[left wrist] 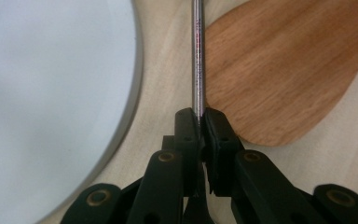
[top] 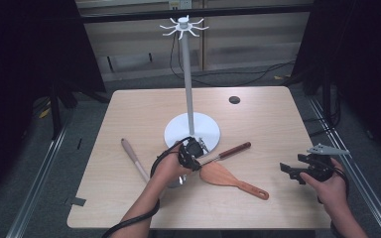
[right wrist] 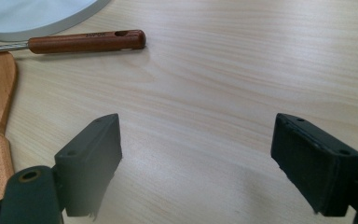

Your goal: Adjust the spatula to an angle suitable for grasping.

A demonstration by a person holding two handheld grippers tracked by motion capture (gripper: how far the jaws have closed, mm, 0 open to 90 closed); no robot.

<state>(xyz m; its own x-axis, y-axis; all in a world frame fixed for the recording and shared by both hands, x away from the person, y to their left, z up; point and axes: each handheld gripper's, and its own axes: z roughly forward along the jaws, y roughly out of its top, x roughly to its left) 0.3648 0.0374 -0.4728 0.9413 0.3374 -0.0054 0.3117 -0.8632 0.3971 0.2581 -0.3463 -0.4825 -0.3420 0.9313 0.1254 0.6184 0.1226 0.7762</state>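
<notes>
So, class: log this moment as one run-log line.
left gripper: shut on metal shaft | right gripper: open, empty | wooden spatula: on table

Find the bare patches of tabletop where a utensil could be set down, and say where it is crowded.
Free: the far table strip behind the stand base, and the right side between the round hole and right gripper. Crowded: the near middle, where the left gripper, metal-shafted utensil and wooden spatula cluster.

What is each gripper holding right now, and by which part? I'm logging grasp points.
The left gripper is shut on the utensil's thin metal shaft, away from its reddish wooden handle. The right gripper is open, holding nothing.
</notes>
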